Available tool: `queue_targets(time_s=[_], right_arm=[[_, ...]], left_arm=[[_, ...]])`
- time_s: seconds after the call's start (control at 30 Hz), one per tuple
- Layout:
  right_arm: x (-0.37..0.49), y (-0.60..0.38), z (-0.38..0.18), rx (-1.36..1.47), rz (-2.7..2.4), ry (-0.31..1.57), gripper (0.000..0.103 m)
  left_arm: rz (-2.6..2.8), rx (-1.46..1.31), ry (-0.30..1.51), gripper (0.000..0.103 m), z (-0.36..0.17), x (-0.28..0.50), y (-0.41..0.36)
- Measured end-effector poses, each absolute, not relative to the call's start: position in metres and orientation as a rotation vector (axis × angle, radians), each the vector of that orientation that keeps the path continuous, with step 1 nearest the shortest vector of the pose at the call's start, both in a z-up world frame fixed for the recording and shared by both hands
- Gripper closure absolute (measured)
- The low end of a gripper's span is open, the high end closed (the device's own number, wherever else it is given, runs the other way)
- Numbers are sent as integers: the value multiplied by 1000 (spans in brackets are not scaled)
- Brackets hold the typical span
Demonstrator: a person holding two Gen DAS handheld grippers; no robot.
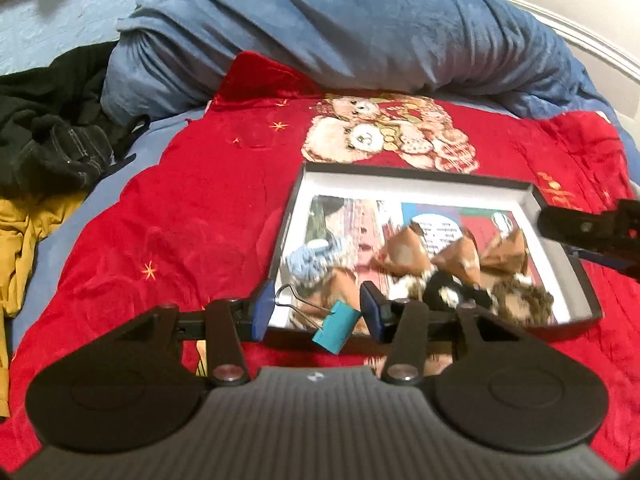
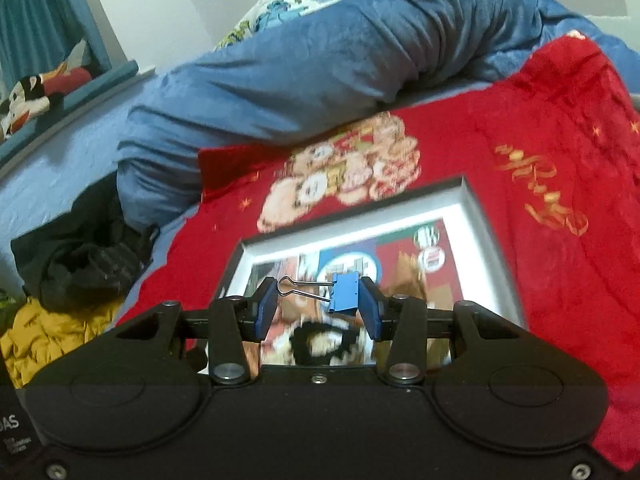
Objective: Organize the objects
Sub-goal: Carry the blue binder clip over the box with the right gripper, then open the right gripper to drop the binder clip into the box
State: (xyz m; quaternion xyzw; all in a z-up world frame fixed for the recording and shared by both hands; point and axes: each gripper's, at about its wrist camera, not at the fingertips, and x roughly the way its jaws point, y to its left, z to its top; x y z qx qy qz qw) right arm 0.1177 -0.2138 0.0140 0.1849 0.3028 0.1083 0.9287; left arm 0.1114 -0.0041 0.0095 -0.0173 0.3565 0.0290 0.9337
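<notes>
Now left gripper (image 1: 312,312) grips teal binder clip (image 1: 336,326); right gripper (image 2: 318,306) grips blue binder clip (image 2: 345,293).

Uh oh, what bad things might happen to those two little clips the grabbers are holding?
The left gripper pinches the teal binder clip crookedly, so it may slip onto the red velvet blanket. The right gripper squeezes the blue binder clip by its wire handle; it may twist free and miss the shallow black-rimmed box.
</notes>
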Motion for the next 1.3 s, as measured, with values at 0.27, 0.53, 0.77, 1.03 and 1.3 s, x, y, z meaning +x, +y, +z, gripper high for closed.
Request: queue_targets(time_s=[0.27,0.53,0.77,1.03,1.3], right_arm=[[149,-236,30,347,199,586,61],[212,-247,12,352,166,652,61],[260,-237,-32,374,153,712,61],[277,-220,-64,315,129,771,60],[274,-221,-65,327,133,766,59]], left_arm=[[57,1,679,52,32,155,-4],[-22,-82,684,52,24,214,-7],[-36,-63,709,52,-14,249,-18],[-48,-37,739,52,-44,260,-30],[-36,4,713,37,-44,256,-35]])
